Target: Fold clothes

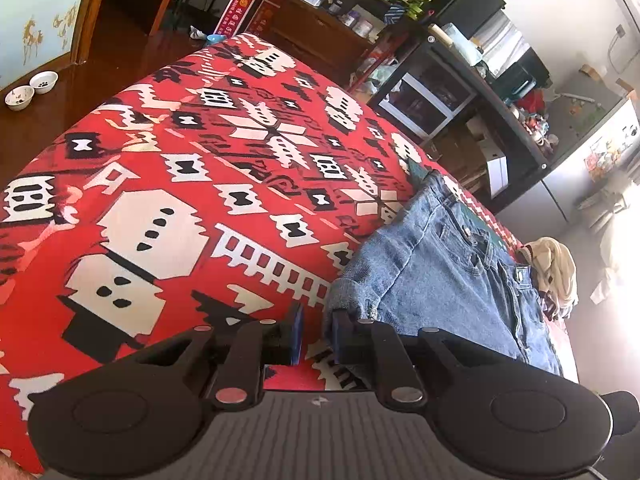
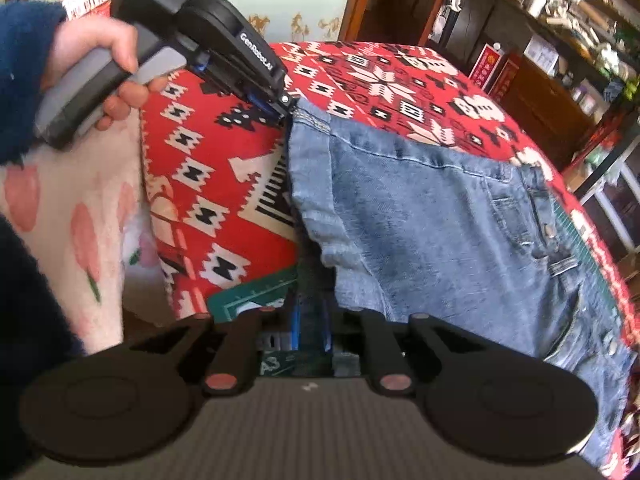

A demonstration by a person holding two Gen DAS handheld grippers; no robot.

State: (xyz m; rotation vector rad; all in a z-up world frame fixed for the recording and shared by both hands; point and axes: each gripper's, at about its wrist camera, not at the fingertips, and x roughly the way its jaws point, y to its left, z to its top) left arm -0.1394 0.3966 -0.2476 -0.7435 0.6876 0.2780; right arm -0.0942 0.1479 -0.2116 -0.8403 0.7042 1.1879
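a: what is on the left?

b: a hand [image 2: 94, 62] in a dark blue fleece sleeve [image 2: 24, 80] holds the left gripper [image 2: 289, 110]. its blue-padded fingers sit narrow at one hem corner of a pair of faded light blue denim jeans [image 2: 432, 216]. whether they pinch the cloth, i cannot tell; in the left wrist view there is a gap between the pads and the hem lies against only one of them.

a: and the right gripper [image 2: 314, 330]?

b: low at the near edge of the bed, fingers narrow, with denim between them. it looks clamped on the other hem corner.

a: where do the jeans lie?

b: toward the right side of the bed, legs doubled back, waistband and pockets at the right edge.

a: which step is this?

b: a fold of the legs, i judge, either carried over or just laid. both hems want to stay level.

a: the surface?

b: a red cloth with black and white geometric patterns [image 1: 192, 168], a green cutting mat [image 2: 256, 294] under it. a cream garment [image 1: 554, 270] lies beyond the jeans. dark cluttered shelves [image 1: 452, 80] stand behind, and two white bowls [image 1: 32, 90] sit on the brown floor.
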